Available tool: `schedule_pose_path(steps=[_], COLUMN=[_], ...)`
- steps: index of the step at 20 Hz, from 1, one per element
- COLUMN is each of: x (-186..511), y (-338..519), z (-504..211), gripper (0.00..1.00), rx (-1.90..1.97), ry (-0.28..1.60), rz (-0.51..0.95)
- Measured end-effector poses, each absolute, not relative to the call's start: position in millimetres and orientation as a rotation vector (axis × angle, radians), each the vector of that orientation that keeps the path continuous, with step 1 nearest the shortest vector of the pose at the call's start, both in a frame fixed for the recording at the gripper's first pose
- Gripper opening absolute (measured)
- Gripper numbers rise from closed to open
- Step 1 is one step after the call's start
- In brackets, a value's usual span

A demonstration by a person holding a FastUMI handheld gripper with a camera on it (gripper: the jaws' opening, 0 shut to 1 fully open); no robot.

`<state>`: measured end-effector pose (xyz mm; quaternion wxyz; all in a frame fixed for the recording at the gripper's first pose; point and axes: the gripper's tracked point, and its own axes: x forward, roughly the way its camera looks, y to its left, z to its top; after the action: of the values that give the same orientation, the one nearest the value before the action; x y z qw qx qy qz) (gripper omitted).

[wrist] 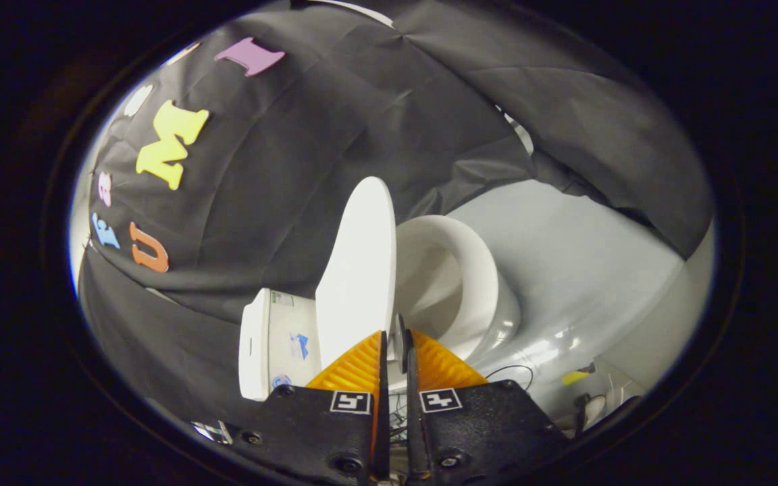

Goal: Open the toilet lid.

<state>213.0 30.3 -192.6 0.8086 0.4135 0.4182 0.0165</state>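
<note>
The white toilet lid (356, 270) stands lifted off the seat, nearly upright against the tank (274, 344). Beside it the white seat and open bowl (460, 283) are exposed. My gripper (394, 339) is at the lid's rim, and the two fingers (355, 368) are pressed together with only a thin slit between them. The lid's edge runs into that slit, so the fingers hold the rim. The view is rolled sideways, so the toilet appears tipped.
Pale grey floor (585, 270) spreads beyond the bowl. A thin black cable (514, 370) and a small yellow item (575, 376) lie near the toilet's base. Black cloth wall (294, 169) hangs close behind the tank and lid.
</note>
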Motion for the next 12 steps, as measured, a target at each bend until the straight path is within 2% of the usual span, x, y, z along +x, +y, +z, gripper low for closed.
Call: schedule_pose_path(steps=[12], x=[212.8], y=[57.1], z=[-142.0], gripper=[0.14], rx=[0.846], ry=[0.843], rz=[0.115])
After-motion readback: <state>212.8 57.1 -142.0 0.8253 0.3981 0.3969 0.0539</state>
